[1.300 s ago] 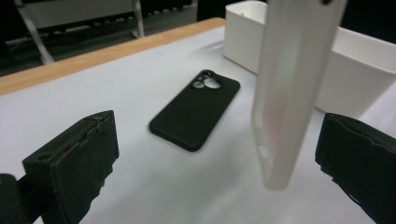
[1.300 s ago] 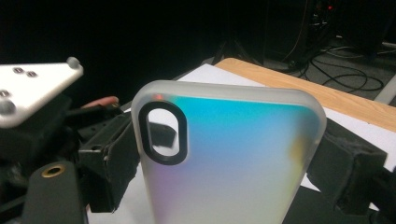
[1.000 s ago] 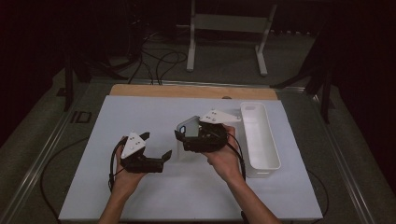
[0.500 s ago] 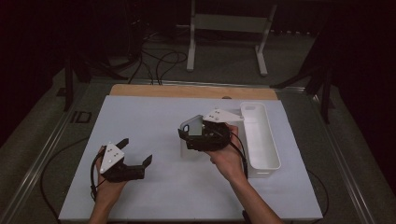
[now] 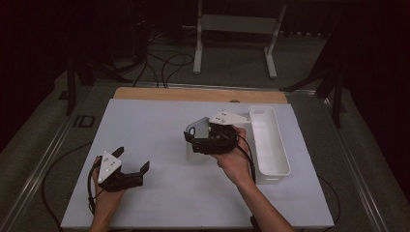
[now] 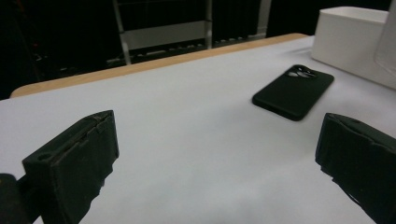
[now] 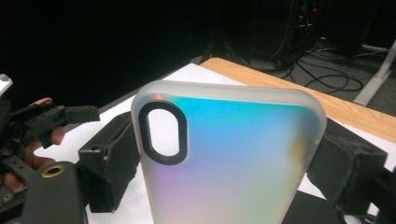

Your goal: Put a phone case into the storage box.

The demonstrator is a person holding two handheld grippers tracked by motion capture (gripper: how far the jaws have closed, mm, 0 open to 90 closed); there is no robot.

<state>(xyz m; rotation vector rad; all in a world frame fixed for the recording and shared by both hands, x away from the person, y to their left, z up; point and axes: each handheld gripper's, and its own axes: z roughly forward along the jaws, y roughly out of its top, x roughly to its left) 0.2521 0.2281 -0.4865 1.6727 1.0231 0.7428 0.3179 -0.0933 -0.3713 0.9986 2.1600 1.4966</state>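
- So we've got the right gripper (image 5: pixel 193 139) up over the middle of the white table (image 5: pixel 159 121), and it's clamped on a phone case (image 5: pixel 199 126), one jaw on each long edge.
- From the right gripper view the phone case (image 7: pixel 229 154) is frosted and see-through with a rainbow shimmer, blue up top fading to green and pink lower down, and the dark-rimmed oval camera hole sits at its upper left. It's standing up between the jaws, not lying on the table.
- The left gripper (image 5: pixel 131 160) is down near the front left corner of the table, held low in the left hand (image 5: pixel 107 200). Its jaws are spread wide with nothing in between, just bare table showing through the gap in the left gripper view.
- In that same view we can see a black phone (image 6: pixel 293 91) lying flat on the table, back side up, camera bump at the far end. It's ahead of the left gripper and off to one side, well apart from the jaws.
- A white bin (image 5: pixel 276 145) sits along the right edge of the table, just beside the right hand (image 5: pixel 235 162). We can't tell if anything's in it.
- A wooden strip (image 5: pixel 159 94) runs along the far edge of the table.
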